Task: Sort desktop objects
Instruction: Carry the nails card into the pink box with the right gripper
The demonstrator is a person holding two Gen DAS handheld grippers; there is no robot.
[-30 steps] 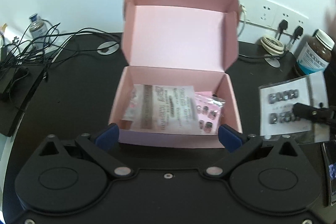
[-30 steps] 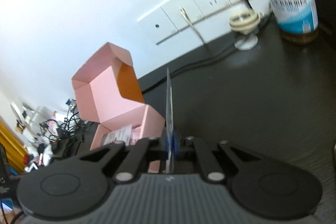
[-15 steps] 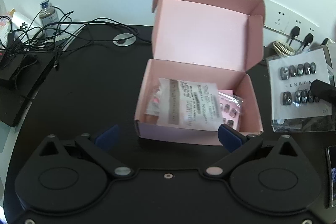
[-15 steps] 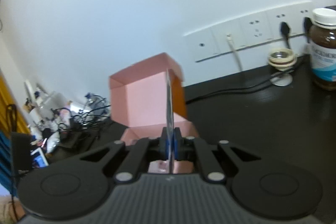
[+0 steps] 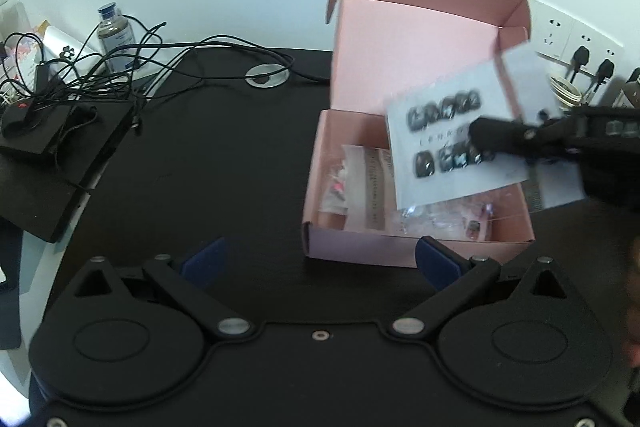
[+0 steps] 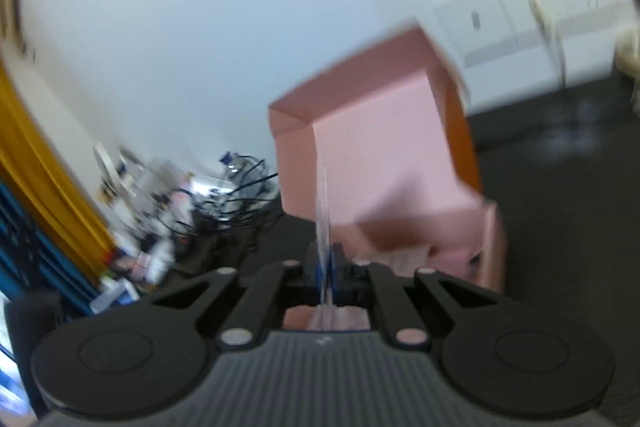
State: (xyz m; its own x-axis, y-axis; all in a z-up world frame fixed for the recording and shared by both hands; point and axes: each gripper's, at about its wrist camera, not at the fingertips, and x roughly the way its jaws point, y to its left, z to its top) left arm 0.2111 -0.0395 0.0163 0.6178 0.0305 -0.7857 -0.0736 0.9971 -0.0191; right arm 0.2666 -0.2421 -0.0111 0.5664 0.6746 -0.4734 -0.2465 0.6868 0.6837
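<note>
An open pink cardboard box (image 5: 352, 251) stands on the black desk, lid upright, with several plastic packets (image 5: 368, 183) inside. My right gripper (image 5: 480, 137) is shut on a clear packet of press-on nails (image 5: 444, 143) on a white card and holds it over the box's right half. In the right wrist view the packet (image 6: 323, 227) shows edge-on between the shut blue pads, with the pink box (image 6: 380, 163) just beyond. My left gripper (image 5: 320, 259) is open and holds nothing, hovering before the box's front wall, its right finger (image 5: 436, 261) near the front edge.
A tangle of black cables (image 5: 120, 67), a small bottle (image 5: 114, 41) and black devices (image 5: 36, 131) crowd the desk's left. Wall sockets with plugs (image 5: 580, 55) and a coiled cable (image 5: 564, 91) sit at the back right. A round grommet (image 5: 267, 75) lies behind the box.
The right gripper has carried the nail packet leftward from the desk's right side to above the box. The left wrist view has shifted, so the box now sits further right.
</note>
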